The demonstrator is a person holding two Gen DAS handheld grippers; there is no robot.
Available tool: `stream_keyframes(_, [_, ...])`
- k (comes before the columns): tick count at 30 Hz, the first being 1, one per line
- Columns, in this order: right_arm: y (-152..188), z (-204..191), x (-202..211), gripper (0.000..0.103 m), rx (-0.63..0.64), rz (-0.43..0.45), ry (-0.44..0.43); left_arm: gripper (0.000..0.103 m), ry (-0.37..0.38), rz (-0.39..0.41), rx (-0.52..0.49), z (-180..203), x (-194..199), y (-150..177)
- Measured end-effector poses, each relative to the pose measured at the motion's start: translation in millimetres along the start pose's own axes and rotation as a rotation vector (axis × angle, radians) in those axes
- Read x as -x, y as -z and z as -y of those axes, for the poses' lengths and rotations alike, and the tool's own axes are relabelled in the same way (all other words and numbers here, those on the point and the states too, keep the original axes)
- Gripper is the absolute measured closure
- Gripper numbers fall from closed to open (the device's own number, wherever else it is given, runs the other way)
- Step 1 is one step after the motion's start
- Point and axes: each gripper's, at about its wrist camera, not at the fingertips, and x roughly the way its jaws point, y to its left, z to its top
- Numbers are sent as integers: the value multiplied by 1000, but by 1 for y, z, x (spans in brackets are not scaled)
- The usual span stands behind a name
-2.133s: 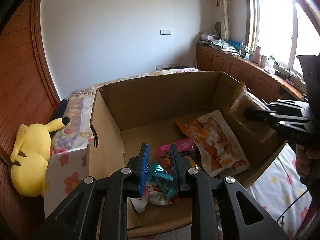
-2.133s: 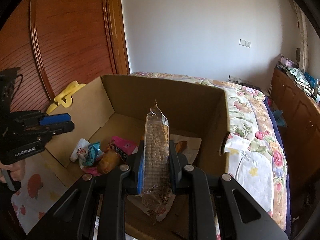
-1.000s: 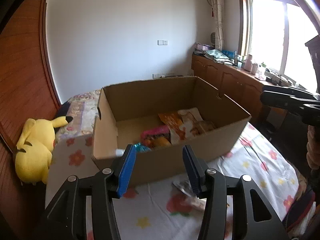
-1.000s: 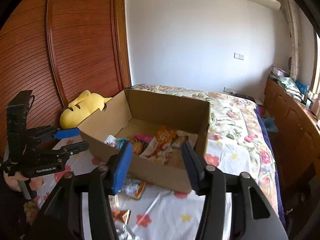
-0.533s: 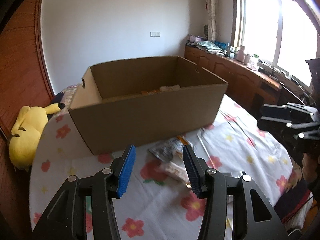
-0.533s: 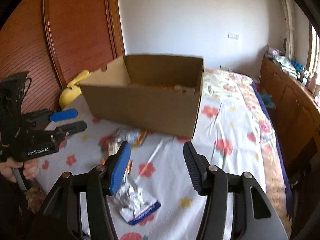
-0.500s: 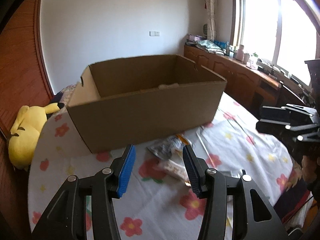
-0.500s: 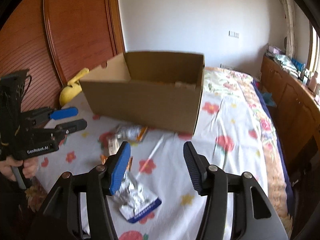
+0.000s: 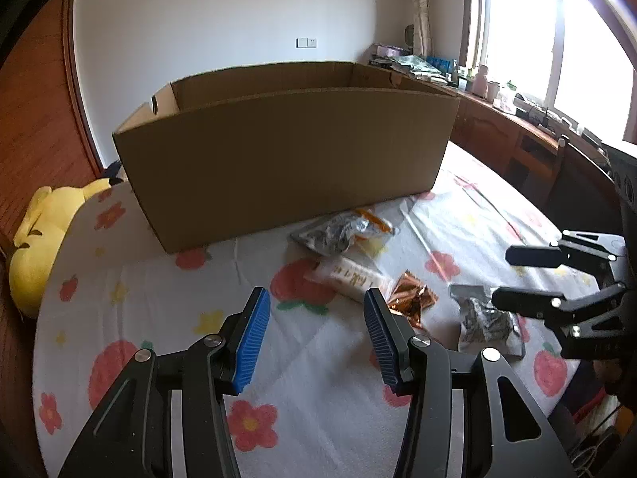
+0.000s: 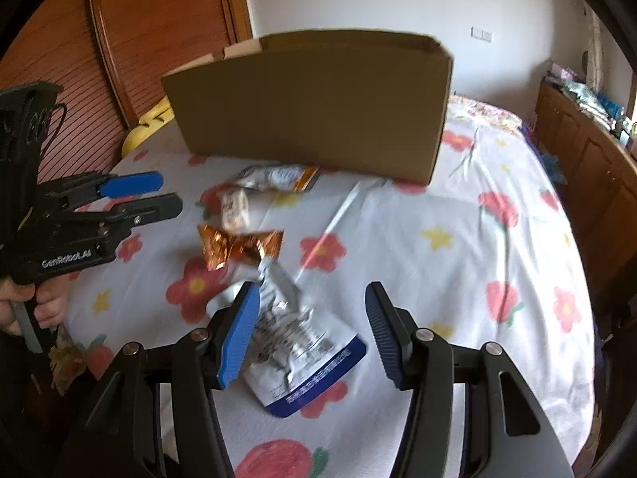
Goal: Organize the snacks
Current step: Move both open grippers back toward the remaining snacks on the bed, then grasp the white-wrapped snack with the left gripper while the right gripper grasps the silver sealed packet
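Snacks lay loose on the flower-printed white bedsheet [image 9: 318, 358], four in all: a crinkled silver pouch with a blue bottom edge [image 10: 302, 342] just ahead of the right tongs [image 10: 312, 332], partly between the jaws and nearer the left one; a small copper-foil wrapper [image 9: 412, 296] just beyond the right jaw of the left tongs [image 9: 316, 334]; a pale oblong packet with printed lettering [image 9: 352, 277] ahead of those tongs; and a silver-and-orange foil bag [image 9: 342, 231] farther ahead, near the wall of the one large brown cardboard box [image 9: 286, 159]. Both tongs stood wide and held nothing. The step in hand seemed to be picking up the next snacks for the box. It would go best if the right tongs shifted a little leftward so the pouch sat centred, then closed across its narrow crumpled middle rather than the flat blue edge. The left tongs would do well to take the oblong packet across its short side. One yellow plush toy [image 9: 36, 247] lay far left of the left tongs.
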Motion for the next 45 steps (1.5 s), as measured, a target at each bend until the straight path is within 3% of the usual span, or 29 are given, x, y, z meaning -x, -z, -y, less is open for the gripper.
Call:
stream_keyframes(16, [6,-9,-12,42,35,-27,-54,52,-30,-27,23,4,-14,17])
stream_keyframes(19, [8,-14,-17,35,51,-47,-63,52,-25,-27,20,5,-15,18])
stream_keyframes(25, [13,-30,-19,31,135,-7,28,52,-8,-27,29,7,-17,13])
stream_keyframes(36, [16,-30,-16,31,102,28,55,52,48,-38,108,13,-41,-13])
stream_keyframes(45, [14,-28,-19,31,84,31,71,47,24,-69,137,14,-54,-18])
